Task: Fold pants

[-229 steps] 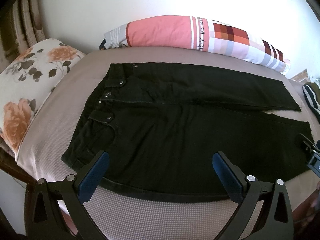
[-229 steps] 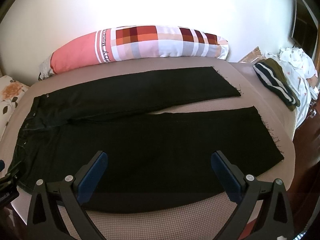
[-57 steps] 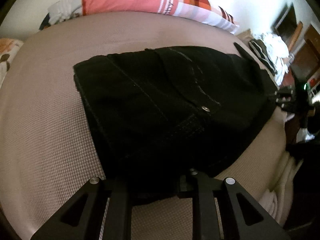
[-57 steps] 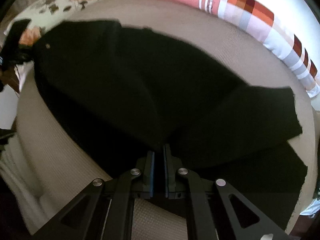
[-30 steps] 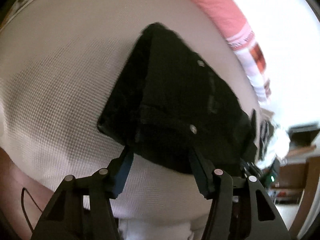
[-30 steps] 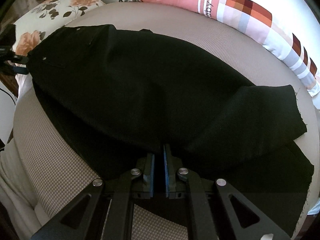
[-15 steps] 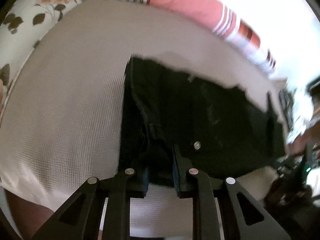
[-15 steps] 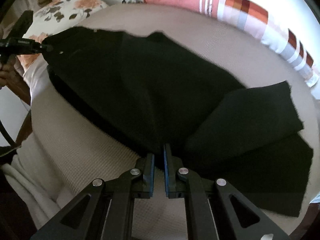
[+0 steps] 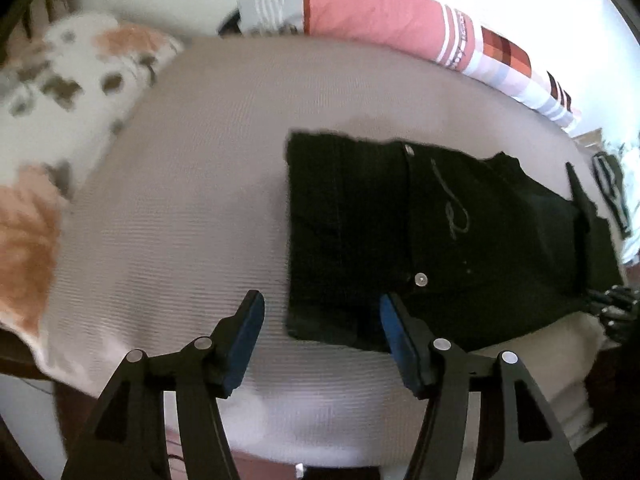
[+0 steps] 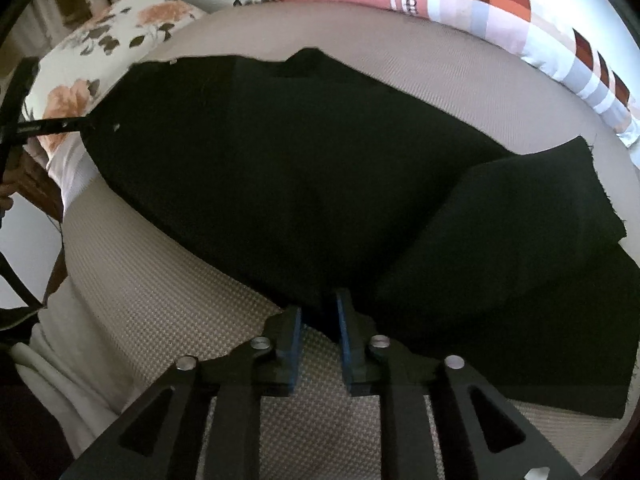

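Note:
The black pants [image 9: 440, 240] lie folded lengthwise on the beige bed [image 9: 192, 208], waistband end toward the left gripper. My left gripper [image 9: 320, 312] is open and empty, its blue pads either side of the waistband's near corner. In the right wrist view the pants [image 10: 300, 168] stretch across the bed, with the leg ends [image 10: 540, 248] lying uneven, one over the other. My right gripper [image 10: 318, 312] is slightly open at the pants' near edge, with a fold of cloth between its pads. The left gripper shows at the far left [image 10: 52, 126].
A floral pillow [image 9: 60, 92] lies at the left and a pink striped bolster [image 9: 400, 28] along the wall. Striped clothes [image 9: 612, 188] sit at the right end of the bed. The bed's near edge [image 10: 100, 300] drops off just in front.
My left gripper has opened and let go of the waistband, which now lies flat on the bed. My right gripper's pads have parted a little on the pants' edge.

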Tool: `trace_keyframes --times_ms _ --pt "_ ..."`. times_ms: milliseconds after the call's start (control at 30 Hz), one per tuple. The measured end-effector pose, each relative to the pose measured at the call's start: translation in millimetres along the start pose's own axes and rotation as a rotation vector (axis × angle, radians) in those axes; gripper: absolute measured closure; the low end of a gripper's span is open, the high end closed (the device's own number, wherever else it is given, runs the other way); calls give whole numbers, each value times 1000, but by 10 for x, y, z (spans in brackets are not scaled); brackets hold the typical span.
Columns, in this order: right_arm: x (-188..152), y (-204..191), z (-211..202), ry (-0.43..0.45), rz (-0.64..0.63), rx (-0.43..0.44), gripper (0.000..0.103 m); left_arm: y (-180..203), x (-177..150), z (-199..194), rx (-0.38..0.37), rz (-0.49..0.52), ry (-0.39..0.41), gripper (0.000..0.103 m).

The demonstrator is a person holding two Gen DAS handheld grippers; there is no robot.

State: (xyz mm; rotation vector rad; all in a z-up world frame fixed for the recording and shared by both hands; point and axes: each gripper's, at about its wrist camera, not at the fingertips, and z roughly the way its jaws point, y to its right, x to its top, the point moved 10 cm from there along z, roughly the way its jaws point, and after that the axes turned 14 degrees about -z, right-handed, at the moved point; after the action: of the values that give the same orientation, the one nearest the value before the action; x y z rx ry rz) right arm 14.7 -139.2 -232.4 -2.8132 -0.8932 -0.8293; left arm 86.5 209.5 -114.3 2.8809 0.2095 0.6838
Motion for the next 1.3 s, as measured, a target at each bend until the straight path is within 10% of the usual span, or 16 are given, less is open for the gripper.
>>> trace_keyframes --times_ms 167,400,700,933,1300 --pt "33 23 -1 13 43 20 84 518 -8 -384 -58 151 152 42" --pt "98 70 -22 30 106 50 84 1998 -716 -35 -264 505 19 42" --pt "150 117 -71 58 149 79 84 3059 -1240 387 -316 754 12 42" --pt "110 239 -366 98 164 101 73 3298 -1358 699 -339 731 -34 84" --pt "-662 1976 -554 231 662 72 65 3287 -1297 724 -367 606 -64 87"
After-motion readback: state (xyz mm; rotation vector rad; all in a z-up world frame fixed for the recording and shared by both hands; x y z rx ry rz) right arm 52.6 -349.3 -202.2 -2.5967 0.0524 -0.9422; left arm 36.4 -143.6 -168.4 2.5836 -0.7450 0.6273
